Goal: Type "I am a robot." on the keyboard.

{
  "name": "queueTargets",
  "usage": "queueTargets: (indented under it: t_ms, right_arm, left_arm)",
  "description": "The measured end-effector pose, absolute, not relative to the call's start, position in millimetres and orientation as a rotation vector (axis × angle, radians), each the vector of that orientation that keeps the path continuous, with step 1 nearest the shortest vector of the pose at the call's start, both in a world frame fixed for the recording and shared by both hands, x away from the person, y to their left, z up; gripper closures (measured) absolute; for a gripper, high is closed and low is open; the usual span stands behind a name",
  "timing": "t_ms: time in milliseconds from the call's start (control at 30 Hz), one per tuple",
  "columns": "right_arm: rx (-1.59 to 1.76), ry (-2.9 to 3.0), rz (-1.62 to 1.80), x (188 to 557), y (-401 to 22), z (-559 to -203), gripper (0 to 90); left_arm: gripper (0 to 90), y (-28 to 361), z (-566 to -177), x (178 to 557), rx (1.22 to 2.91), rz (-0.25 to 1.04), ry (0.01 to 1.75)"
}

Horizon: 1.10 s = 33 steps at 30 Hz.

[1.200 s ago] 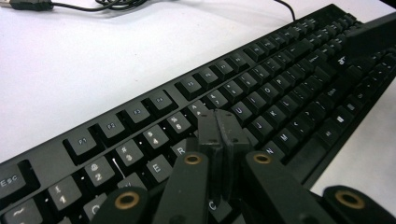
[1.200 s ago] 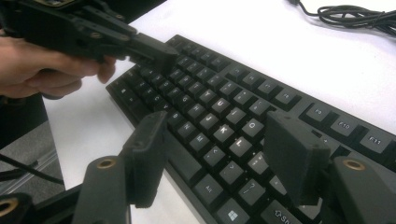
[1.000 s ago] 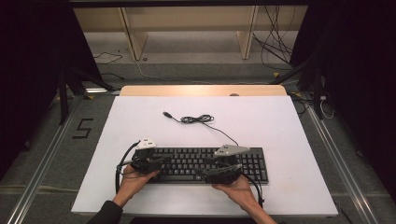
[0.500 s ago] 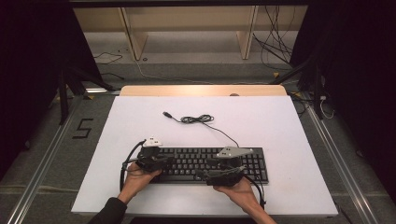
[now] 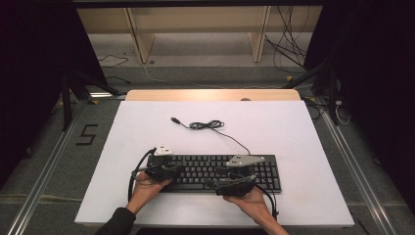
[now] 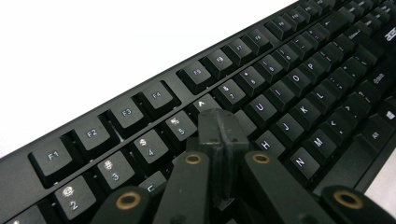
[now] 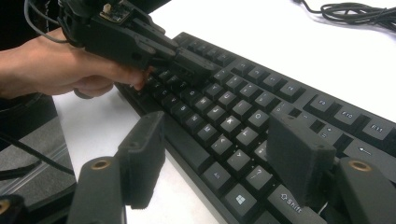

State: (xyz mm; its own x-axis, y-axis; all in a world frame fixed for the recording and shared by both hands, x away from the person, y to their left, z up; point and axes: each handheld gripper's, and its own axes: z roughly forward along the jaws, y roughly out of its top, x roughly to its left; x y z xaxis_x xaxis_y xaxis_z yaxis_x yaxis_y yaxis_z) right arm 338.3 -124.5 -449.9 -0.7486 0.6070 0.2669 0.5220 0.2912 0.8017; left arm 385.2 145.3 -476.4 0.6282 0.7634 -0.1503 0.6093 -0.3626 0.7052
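Observation:
A black keyboard (image 5: 200, 167) lies across the near half of the white table (image 5: 284, 132). My left gripper (image 5: 177, 170) is over its left part, jaws shut together with nothing between them. In the left gripper view the joined tip of my left gripper (image 6: 219, 127) sits low over the keys (image 6: 280, 88) beside the 6 key. My right gripper (image 5: 216, 180) hovers at the keyboard's front edge. In the right gripper view my right gripper (image 7: 219, 156) stands open, one finger (image 7: 142, 158) off the front edge and the other over the bottom key row, gripping nothing.
The keyboard's cable (image 5: 206, 125) lies coiled on the table behind it, its plug end to the left. A wooden strip (image 5: 210, 95) runs along the far table edge. The person's left hand (image 7: 60, 70) holds the left gripper (image 7: 187, 65) farther off.
The left gripper has shifted slightly to the right over the keys. The right gripper has stayed where it was.

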Motion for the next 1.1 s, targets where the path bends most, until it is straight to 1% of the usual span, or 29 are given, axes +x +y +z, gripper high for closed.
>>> queueTargets:
  t_ms: [133,167,300,433,500,567,633,700,900,1100]
  right_arm:
    - [1.075,2.449,1.471,339,-126,-450,38.4]
    - [1.079,2.449,1.473,339,-126,-449,38.4]
    - [1.083,2.442,1.476,340,-127,-449,38.3]
    - [1.081,2.432,1.482,340,-127,-448,38.0]
    - [1.08,2.431,1.481,340,-127,-448,37.9]
    - [1.082,2.426,1.483,340,-127,-448,37.8]
    - [1.084,2.426,1.482,341,-128,-448,37.7]
    - [1.086,2.423,1.479,341,-128,-448,37.7]
    - [1.087,2.426,1.48,342,-127,-449,37.6]
    - [1.085,2.426,1.478,343,-127,-449,37.7]
  left_arm:
    - [88.8,146,-473,383,2.072,0.268,1.069]
    - [86.1,147,-471,383,2.065,0.267,1.069]
    - [82.3,151,-461,379,1.995,0.27,1.062]
    - [73.6,157,-455,374,1.964,0.262,1.047]
    - [70.9,161,-454,370,1.959,0.256,1.036]
    - [64.6,165,-453,367,1.938,0.246,1.034]
    - [62.0,169,-452,363,1.912,0.244,1.021]
    - [57.5,175,-451,360,1.89,0.246,1.008]
    - [50.7,186,-449,351,1.829,0.246,0.992]
    - [40.6,195,-448,343,1.778,0.268,1.011]
